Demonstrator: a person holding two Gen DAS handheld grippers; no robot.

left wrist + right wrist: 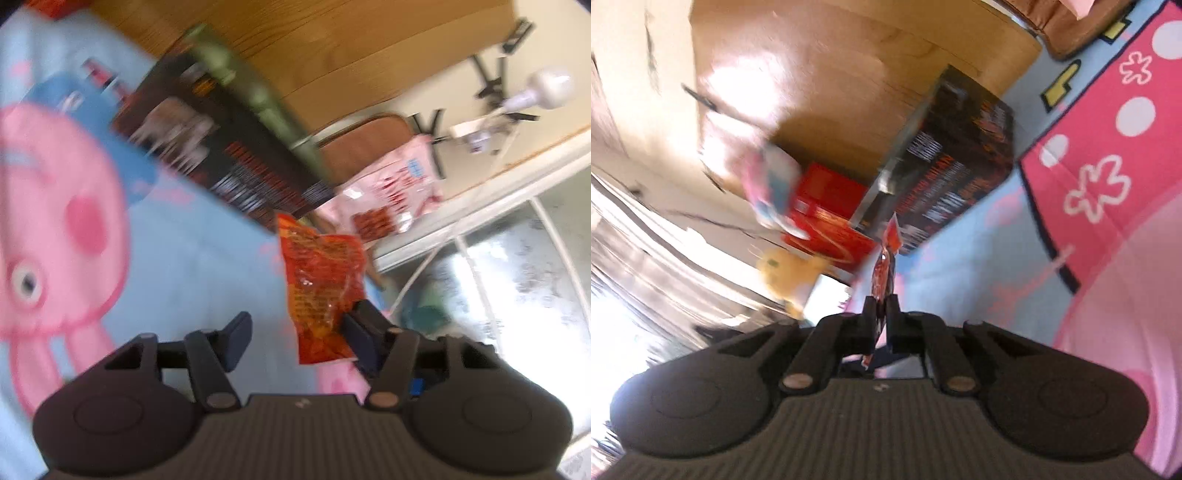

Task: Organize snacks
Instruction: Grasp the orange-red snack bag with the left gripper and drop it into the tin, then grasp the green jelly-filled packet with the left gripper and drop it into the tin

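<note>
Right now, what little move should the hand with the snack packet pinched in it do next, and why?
Probably carry it to the black box. The right gripper is shut on a red packet, held in the air above the blanket, and the box lies just ahead.

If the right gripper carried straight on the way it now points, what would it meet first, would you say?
Probably the black printed snack box standing on the blue cartoon blanket. The right gripper, shut on a thin red snack packet, points at the box's near lower corner, though blur leaves depth unclear.
</note>
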